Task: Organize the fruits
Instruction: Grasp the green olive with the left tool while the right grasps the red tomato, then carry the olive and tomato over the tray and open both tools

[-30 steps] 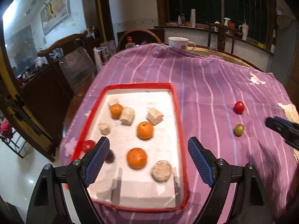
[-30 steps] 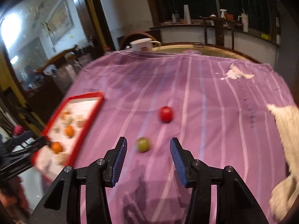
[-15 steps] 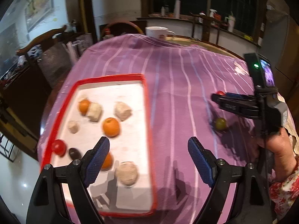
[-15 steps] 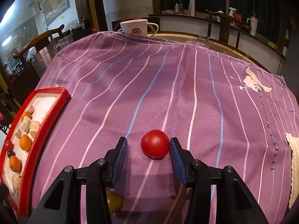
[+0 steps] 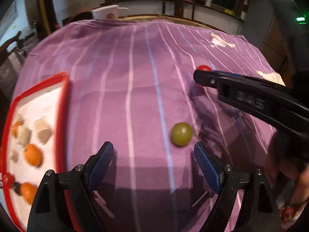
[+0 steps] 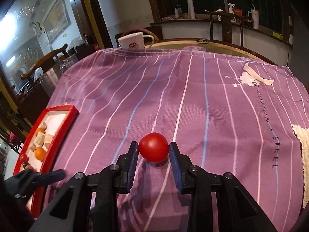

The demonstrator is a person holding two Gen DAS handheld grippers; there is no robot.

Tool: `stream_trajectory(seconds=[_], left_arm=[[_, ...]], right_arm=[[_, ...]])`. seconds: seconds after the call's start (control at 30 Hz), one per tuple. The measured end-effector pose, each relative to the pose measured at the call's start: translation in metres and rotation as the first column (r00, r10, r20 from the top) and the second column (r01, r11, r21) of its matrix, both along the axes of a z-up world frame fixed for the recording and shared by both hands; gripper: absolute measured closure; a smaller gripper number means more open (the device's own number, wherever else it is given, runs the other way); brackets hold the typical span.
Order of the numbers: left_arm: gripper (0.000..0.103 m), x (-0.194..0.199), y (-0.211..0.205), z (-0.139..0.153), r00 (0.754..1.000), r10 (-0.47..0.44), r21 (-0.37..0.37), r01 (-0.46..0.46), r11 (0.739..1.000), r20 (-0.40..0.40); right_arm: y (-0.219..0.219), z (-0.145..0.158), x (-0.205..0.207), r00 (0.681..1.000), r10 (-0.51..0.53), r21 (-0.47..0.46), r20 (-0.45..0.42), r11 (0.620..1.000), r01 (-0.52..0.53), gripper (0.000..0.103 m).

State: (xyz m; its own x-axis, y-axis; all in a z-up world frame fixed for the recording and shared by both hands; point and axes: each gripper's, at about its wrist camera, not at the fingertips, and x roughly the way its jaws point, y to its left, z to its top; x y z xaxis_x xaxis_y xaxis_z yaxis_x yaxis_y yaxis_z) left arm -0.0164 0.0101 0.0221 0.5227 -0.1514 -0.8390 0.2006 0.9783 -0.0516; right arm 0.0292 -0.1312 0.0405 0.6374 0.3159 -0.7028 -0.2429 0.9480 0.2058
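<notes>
A red tomato (image 6: 153, 149) lies on the purple striped cloth (image 6: 193, 100), and my right gripper (image 6: 153, 148) is shut on it, a pad pressing each side. In the left wrist view the same tomato (image 5: 203, 68) peeks out behind the right gripper's dark finger (image 5: 251, 96). My left gripper (image 5: 153, 147) stands open low over the cloth. A green round fruit (image 5: 182, 134) lies just beyond its right fingertip, not between the pads. The red-rimmed white tray (image 5: 64, 116) at the left holds oranges (image 5: 33, 154), a small red fruit and pale chunks.
A white mug (image 6: 133, 41) stands at the table's far edge. A white knitted cloth (image 6: 303, 154) lies at the right edge. The tray (image 6: 63, 129) sits at the left edge, with the left gripper's finger (image 6: 48, 175) in front of it. Chairs and a counter stand behind.
My left gripper swung right from above the tray to the green fruit, still open. My right gripper passed the green fruit, reached the red tomato and closed on it.
</notes>
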Motion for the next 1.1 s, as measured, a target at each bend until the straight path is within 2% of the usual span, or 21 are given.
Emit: stream_trajectory(seconds=[0.07, 0.1, 0.13, 0.17, 0.2, 0.27, 0.3, 0.47, 0.57, 0.7, 0.77, 0.9, 1.1], left_arm=[[0.019, 0.008, -0.003, -0.007, 1.000, -0.014, -0.023, 0.014, 1.000, -0.017], [0.023, 0.010, -0.004, -0.009, 1.000, -0.013, -0.020, 0.012, 1.000, -0.014], [0.032, 0.010, -0.006, -0.008, 1.000, -0.014, -0.006, 0.014, 1.000, 0.008], [0.034, 0.011, -0.007, -0.008, 1.000, -0.021, -0.001, 0.021, 1.000, 0.015], [0.042, 0.012, -0.008, -0.008, 0.999, -0.029, 0.003, 0.029, 1.000, 0.027], [0.075, 0.011, -0.008, -0.006, 0.998, -0.046, -0.025, 0.047, 0.999, 0.036], [0.080, 0.011, -0.007, -0.006, 0.998, -0.053, -0.040, 0.054, 0.998, 0.030], [0.080, -0.006, 0.006, 0.010, 0.998, -0.027, -0.060, 0.031, 0.998, 0.059], [0.080, -0.025, 0.038, 0.030, 0.995, 0.023, -0.100, -0.014, 0.995, 0.094], [0.080, -0.049, 0.090, 0.051, 0.980, 0.133, -0.089, -0.121, 0.989, 0.145], [0.080, -0.058, 0.124, 0.058, 0.963, 0.214, -0.076, -0.204, 0.976, 0.165], [0.080, -0.063, 0.187, 0.057, 0.916, 0.367, -0.058, -0.362, 0.930, 0.161], [0.080, -0.053, 0.230, 0.033, 0.895, 0.434, -0.033, -0.433, 0.901, 0.102]], right_arm=[[-0.003, 0.003, -0.004, 1.000, 0.006, 0.013, 0.007, 1.000, -0.007, 0.067], [-0.004, 0.005, -0.007, 1.000, 0.010, 0.019, 0.011, 1.000, -0.010, 0.067], [-0.005, 0.007, -0.009, 1.000, 0.012, 0.022, 0.016, 1.000, -0.013, 0.067], [-0.005, 0.009, -0.011, 1.000, 0.014, 0.025, 0.022, 1.000, -0.015, 0.067], [-0.005, 0.011, -0.013, 0.999, 0.017, 0.027, 0.029, 0.999, -0.017, 0.067], [-0.003, 0.013, -0.016, 0.999, 0.020, 0.024, 0.039, 1.000, -0.020, 0.067], [-0.002, 0.015, -0.019, 0.999, 0.021, 0.023, 0.044, 0.999, -0.022, 0.067], [0.007, 0.022, -0.032, 0.998, 0.038, 0.013, 0.057, 0.999, -0.039, 0.067], [0.017, 0.028, -0.041, 0.996, 0.057, 0.005, 0.067, 0.998, -0.057, 0.067], [0.047, 0.037, -0.054, 0.989, 0.121, 0.000, 0.080, 0.993, -0.122, 0.067], [0.067, 0.039, -0.060, 0.983, 0.167, 0.003, 0.082, 0.986, -0.167, 0.067], [0.116, 0.037, -0.070, 0.961, 0.268, 0.001, 0.069, 0.963, -0.269, 0.067], [0.189, 0.019, -0.077, 0.920, 0.391, -0.048, 0.028, 0.920, -0.390, 0.067]])
